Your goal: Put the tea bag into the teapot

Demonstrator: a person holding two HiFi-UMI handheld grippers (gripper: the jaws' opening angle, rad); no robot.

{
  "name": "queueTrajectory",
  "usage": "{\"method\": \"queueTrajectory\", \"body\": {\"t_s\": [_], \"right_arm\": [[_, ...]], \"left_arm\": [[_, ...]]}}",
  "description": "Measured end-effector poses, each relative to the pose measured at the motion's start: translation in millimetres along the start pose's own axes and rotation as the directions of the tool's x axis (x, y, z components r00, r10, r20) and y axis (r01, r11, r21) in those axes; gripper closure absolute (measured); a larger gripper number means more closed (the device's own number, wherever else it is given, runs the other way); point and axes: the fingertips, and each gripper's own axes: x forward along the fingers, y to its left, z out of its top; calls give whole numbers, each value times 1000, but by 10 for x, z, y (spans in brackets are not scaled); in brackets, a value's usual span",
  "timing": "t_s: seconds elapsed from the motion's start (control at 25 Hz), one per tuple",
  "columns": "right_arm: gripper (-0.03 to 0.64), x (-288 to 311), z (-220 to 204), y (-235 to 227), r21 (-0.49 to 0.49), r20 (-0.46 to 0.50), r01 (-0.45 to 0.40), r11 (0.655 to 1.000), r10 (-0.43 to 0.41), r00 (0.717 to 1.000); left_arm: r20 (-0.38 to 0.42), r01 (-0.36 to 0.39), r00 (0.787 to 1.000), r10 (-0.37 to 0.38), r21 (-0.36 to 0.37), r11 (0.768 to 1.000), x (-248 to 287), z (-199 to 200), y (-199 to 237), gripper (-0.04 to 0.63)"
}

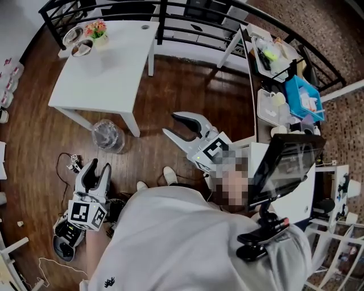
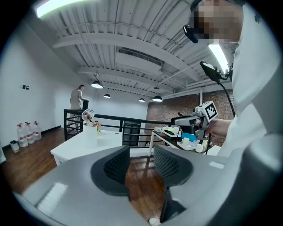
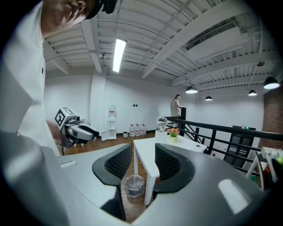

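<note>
I cannot make out a tea bag or a teapot in any view. My left gripper (image 1: 96, 169) hangs low over the wood floor at the lower left, open, with only floorboards showing between its jaws (image 2: 141, 165). My right gripper (image 1: 176, 125) is held out in mid-air near the white table's (image 1: 108, 62) front right leg, open and empty (image 3: 143, 163). Each gripper shows in the other's view: the right gripper (image 2: 194, 119) in front of the cluttered side table, the left gripper (image 3: 77, 130) at the left. On the white table's far corner stand metal bowls (image 1: 77, 40) and a small flower pot (image 1: 96, 29).
A clear-bagged waste bin (image 1: 107, 135) stands by the table leg. A cluttered side table (image 1: 273, 74) with a blue box (image 1: 304, 99) is at the right, beside a dark screen (image 1: 290, 162). A black railing (image 1: 170, 11) runs along the back. Cables (image 1: 65, 162) lie on the floor.
</note>
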Motion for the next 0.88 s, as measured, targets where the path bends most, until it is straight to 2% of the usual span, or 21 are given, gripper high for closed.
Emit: {"method": "queueTrajectory", "body": {"t_s": [0.88], "right_arm": [[468, 143, -5, 105, 3, -18, 30, 1000, -30, 999]], "left_arm": [[7, 25, 1000, -25, -9, 1000, -40, -17, 159, 425]]}}
